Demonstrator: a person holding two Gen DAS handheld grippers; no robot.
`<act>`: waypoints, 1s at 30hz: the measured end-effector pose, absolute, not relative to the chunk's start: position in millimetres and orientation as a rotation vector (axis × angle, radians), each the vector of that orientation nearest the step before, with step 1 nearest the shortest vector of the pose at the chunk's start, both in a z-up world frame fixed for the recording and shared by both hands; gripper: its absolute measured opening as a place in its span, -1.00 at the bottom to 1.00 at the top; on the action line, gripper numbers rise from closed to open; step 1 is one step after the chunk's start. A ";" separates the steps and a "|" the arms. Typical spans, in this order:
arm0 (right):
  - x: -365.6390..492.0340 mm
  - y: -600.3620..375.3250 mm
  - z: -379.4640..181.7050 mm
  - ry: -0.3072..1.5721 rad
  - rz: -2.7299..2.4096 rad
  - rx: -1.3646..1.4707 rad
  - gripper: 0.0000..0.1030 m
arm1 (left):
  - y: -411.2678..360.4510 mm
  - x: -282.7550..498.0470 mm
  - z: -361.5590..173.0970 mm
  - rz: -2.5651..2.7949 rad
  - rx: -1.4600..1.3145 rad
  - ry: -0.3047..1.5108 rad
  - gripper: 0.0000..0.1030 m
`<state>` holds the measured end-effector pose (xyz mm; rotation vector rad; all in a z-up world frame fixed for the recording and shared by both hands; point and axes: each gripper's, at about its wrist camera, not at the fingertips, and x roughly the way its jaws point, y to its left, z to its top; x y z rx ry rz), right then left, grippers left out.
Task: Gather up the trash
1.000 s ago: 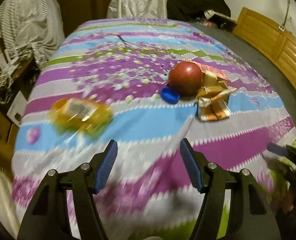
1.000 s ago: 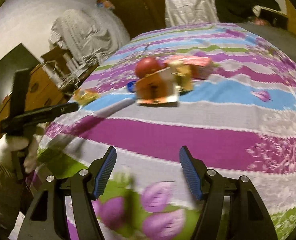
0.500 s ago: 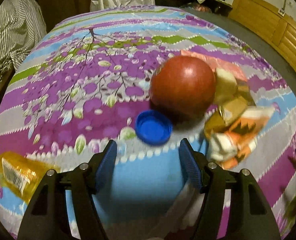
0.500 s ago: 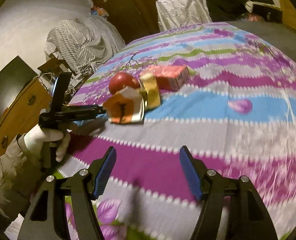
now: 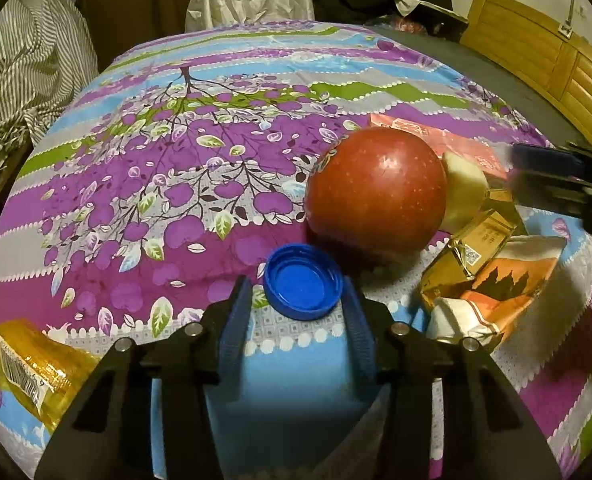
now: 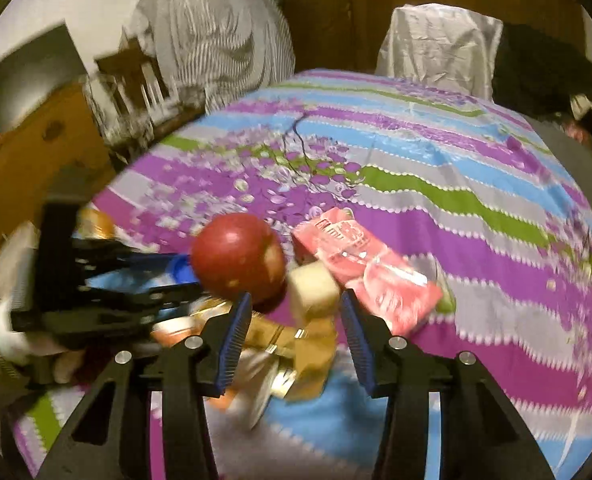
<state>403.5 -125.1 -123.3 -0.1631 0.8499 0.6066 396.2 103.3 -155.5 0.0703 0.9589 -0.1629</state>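
Bedspread [image 5: 200, 184] striped purple and floral, wooden headboard [image 5: 536, 52] behind, striped cloth [image 5: 24, 76] alongside.

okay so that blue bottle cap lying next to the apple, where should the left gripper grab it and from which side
Grip the blue cap across its ribbed outer rim, coming in low from the near side, where the left gripper already straddles it with open jaws. It lies flat with its hollow side up, so only the thin rim offers hold. The apple sits close behind, so probably don't push further forward.
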 end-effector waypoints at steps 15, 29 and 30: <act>360.1 -131.1 -142.2 0.895 0.645 -0.160 -0.52 | 93.3 382.1 -148.3 -0.194 0.097 0.942 -0.26; 239.7 -275.6 -122.6 0.898 0.547 0.250 -0.52 | 119.7 275.8 -105.1 -0.215 -0.019 0.837 -0.26; 236.1 -281.5 -130.9 0.919 0.555 0.286 -0.52 | 122.9 270.0 -101.1 -0.214 -0.030 0.829 -0.26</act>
